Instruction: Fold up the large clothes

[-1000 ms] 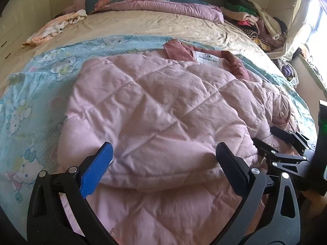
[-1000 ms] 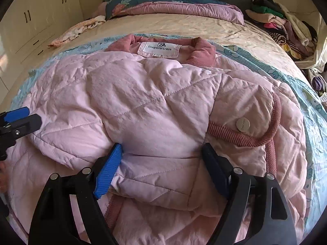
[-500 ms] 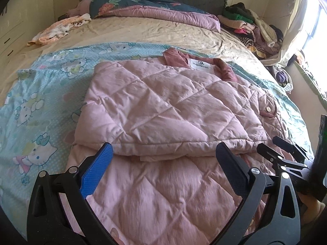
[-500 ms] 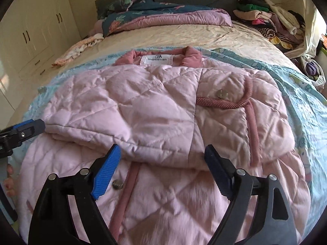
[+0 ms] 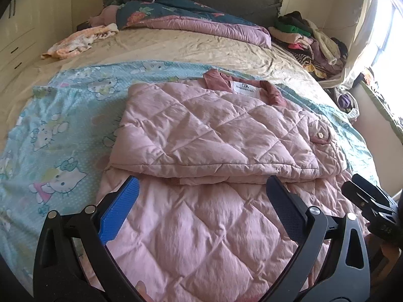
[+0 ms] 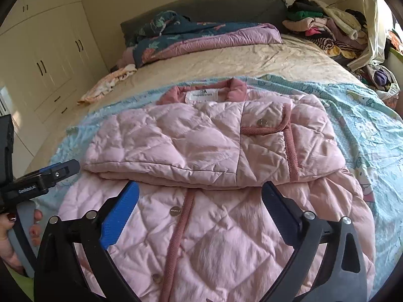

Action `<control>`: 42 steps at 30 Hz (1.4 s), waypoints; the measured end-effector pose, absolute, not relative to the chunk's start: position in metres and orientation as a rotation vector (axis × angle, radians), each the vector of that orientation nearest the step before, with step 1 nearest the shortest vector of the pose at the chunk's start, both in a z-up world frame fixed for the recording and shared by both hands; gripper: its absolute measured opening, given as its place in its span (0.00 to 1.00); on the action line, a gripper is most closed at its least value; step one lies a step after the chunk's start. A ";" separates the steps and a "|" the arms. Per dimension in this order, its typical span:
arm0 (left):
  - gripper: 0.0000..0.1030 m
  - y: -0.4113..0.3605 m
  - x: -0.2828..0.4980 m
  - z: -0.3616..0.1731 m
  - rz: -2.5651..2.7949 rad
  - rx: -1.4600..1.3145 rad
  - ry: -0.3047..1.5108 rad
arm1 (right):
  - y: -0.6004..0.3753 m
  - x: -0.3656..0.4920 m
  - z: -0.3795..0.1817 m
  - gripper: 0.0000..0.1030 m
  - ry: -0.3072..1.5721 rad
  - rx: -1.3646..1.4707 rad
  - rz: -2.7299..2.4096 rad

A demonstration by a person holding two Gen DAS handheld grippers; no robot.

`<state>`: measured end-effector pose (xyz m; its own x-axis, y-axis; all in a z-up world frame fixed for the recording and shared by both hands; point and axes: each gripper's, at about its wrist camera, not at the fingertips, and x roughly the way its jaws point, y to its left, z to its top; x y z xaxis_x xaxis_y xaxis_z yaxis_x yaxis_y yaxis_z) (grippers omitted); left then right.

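Observation:
A pink quilted jacket point(image 5: 211, 136) lies on the bed, its sleeves folded across the chest and its collar with a white label at the far end. It also shows in the right wrist view point(image 6: 211, 146), with darker pink trim and snap buttons. My left gripper point(image 5: 201, 196) is open and empty, hovering above the jacket's lower half. My right gripper point(image 6: 199, 198) is open and empty, also above the lower half. The right gripper's body shows at the right edge of the left view point(image 5: 370, 201); the left gripper shows at the left edge of the right view point(image 6: 40, 178).
A light blue cartoon-print sheet point(image 5: 50, 136) lies under the jacket on the beige bed point(image 5: 176, 47). Rolled quilts point(image 5: 191, 17) lie at the headboard, a clothes pile point(image 5: 309, 35) at the far right, a small patterned cloth point(image 5: 80, 40) at the far left. Wardrobes point(image 6: 45, 60) stand left.
Both grippers have pulled back and up from the folded sleeves, empty and open throughout. The jacket now lies flat and farther from the cameras.

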<state>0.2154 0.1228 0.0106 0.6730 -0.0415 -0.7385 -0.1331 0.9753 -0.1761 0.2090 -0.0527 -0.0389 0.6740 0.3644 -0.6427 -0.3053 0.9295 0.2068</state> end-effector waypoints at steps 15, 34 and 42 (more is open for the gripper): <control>0.92 0.116 0.186 0.047 0.036 -0.215 0.769 | -0.062 0.174 -0.002 0.95 0.668 0.091 0.389; 0.92 0.106 0.149 0.073 0.040 -0.197 0.704 | -0.082 0.125 0.038 0.96 0.566 0.087 0.376; 0.92 0.101 0.129 0.076 0.041 -0.188 0.677 | -0.091 0.105 0.045 0.96 0.535 0.073 0.361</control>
<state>0.1288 0.1008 0.0765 0.7793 -0.0233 -0.6262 -0.0986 0.9823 -0.1592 0.1051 -0.0911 0.0449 0.7988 0.3552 -0.4855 -0.3174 0.9344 0.1615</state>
